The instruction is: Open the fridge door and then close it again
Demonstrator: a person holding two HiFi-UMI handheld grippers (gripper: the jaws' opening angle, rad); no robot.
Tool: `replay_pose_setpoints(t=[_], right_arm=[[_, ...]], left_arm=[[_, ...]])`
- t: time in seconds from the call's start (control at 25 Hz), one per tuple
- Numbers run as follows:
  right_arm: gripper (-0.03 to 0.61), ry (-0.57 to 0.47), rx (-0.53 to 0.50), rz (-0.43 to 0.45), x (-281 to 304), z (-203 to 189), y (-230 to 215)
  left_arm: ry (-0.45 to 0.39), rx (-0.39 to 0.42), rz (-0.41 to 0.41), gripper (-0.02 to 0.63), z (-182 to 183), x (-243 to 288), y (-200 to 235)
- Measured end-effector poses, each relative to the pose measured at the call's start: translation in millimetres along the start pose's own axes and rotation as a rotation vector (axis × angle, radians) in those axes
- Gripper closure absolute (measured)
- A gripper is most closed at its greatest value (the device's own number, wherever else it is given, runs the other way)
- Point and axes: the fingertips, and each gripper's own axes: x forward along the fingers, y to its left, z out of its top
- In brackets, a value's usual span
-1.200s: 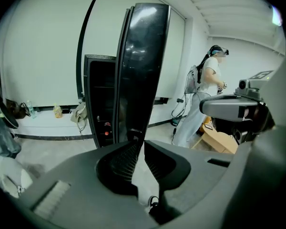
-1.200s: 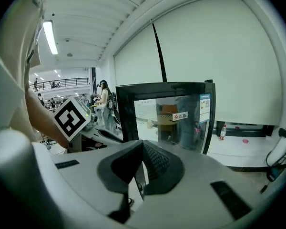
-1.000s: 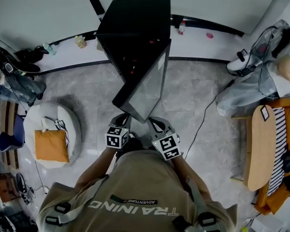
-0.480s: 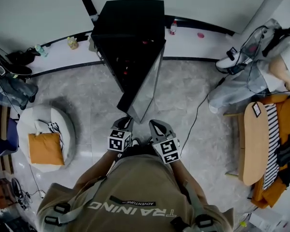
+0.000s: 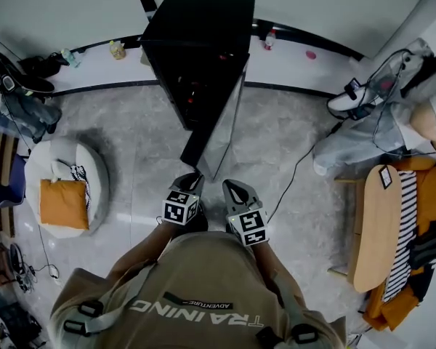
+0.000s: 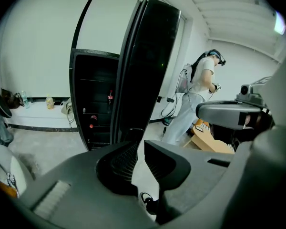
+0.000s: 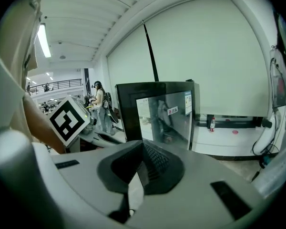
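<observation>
**A:** Narrowing, that is what the fridge door [image 5: 222, 131] is doing. A second ago its glass was showing broad in the head view, and now it is showing as a thin strip. Both grippers are also sitting a little back from its near edge.

**B:** Where is it standing right now?

**A:** It is hanging wide open from the right front corner of the fridge [image 5: 196, 27]. It is standing upright, with its long axis running top to bottom. Seen from above, its width is running from that hinge corner out toward the person, so the free edge is pointing almost straight at them.

**B:** And the grippers?

**A:** Both are hovering just short of that free edge, one to each side. The left gripper [image 5: 192, 176] is sitting nearer the edge. It is looking along the door edge-on, with the open cabinet and its shelves [image 6: 93, 113] off to the left. The right gripper [image 5: 229, 186] is facing the glass on the door's right side.

**B:** Is either one holding anything?

**A:** No. The left jaws are standing a sliver apart with nothing between them. The right jaws are resting tip to tip, also empty. Neither is touching the door.

**B:** So what is the closing move turning on?

**A:** My guess is the side. The door is needing a sweep leftward, back toward the cabinet. The right gripper is already waiting on the face that would take that push, while the left one is better placed for catching the free edge.
</observation>
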Motion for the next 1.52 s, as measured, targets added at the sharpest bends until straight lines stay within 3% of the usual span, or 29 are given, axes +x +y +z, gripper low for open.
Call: replay_pose_setpoints(t=[0.28,0.52,0.8,1.08,1.52], right_arm=[[0.583,0.006,-0.017,0.051,-31,-6,-52],[0.583,0.021,-0.025,0.105,-47,-22,-70],[0.583,0.006,-0.068,0.155,-47,-20,-67],[0.583,0.008,-0.081,0.203,-37,-19,-66],[0.583,0.045,-0.099,0.291,-9,-20,-39]], left_arm=[[-0.026,-0.078,0.103,0.581,2,11,-32],[-0.037,-0.108,0.165,0.581,2,22,-51],[-0.049,-0.12,0.185,0.581,3,25,-65],[-0.085,-0.121,0.142,0.601,7,22,-75],[-0.253,-0.181,0.149,0.612,12,-23,-59]])
